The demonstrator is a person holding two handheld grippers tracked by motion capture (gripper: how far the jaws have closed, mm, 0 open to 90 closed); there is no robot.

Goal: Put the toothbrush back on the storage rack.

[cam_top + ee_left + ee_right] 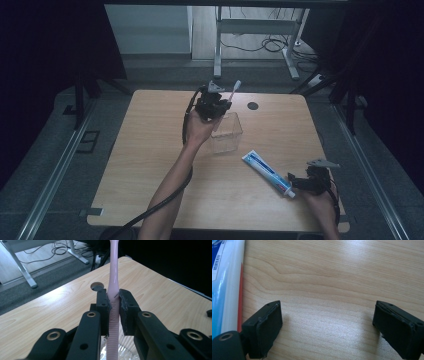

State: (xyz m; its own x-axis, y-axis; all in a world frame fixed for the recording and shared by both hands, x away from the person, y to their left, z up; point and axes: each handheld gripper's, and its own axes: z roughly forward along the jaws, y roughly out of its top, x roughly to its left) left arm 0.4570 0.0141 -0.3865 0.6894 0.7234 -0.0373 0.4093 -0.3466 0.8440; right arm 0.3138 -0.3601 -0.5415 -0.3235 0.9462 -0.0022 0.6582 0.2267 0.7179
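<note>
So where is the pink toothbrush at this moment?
The pink toothbrush is clamped upright in the left gripper, held just above the clear cup at the table's far middle in the high view.

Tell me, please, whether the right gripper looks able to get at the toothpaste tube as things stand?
Probably yes. The right gripper is open with bare table between its pads, and the toothpaste tube lies flat just beside it, with nothing in between.

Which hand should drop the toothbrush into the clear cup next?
Left. The left gripper is shut on the toothbrush, right above the clear cup. The right gripper is open beside the toothpaste tube, well away from the cup.
</note>
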